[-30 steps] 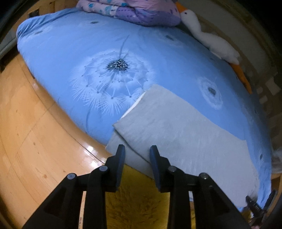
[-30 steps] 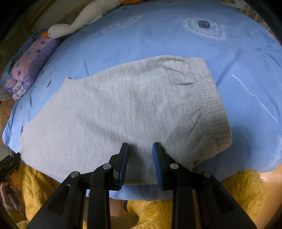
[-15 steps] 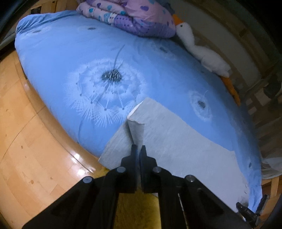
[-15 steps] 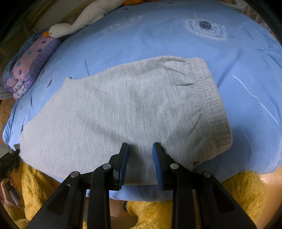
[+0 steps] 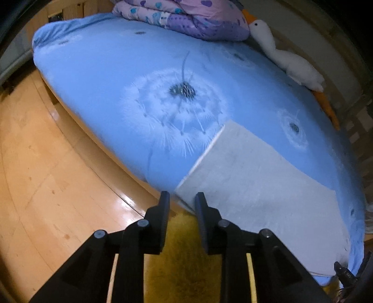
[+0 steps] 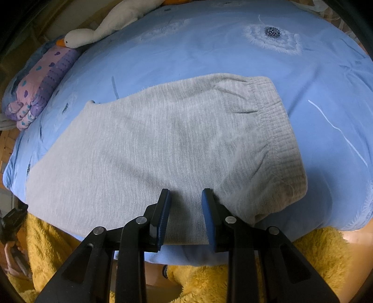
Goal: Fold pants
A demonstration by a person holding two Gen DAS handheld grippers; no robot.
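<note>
Grey pants (image 6: pixel 151 139) lie flat and folded lengthwise on the blue bed sheet (image 6: pixel 233 51), with the ribbed waistband (image 6: pixel 275 121) on the right. My right gripper (image 6: pixel 185 193) stands open just over the near edge of the pants beside the waistband, its pads apart and not pinching. In the left wrist view the leg end of the pants (image 5: pixel 256 186) lies flat near the bed's edge. My left gripper (image 5: pixel 182 198) is opening. The leg's near corner sits just beyond its fingertips, and nothing is held.
A white goose toy (image 5: pixel 286 60) and a folded purple quilt (image 5: pixel 186 16) lie at the far side of the bed. Wooden floor (image 5: pixel 46 174) runs to the left of the bed. A person's yellow fluffy garment (image 6: pixel 303 268) is below both grippers.
Half a second ago my left gripper was shut on the leg corner and held it raised; it has now let go and the corner lies flat. The right gripper has not moved.
</note>
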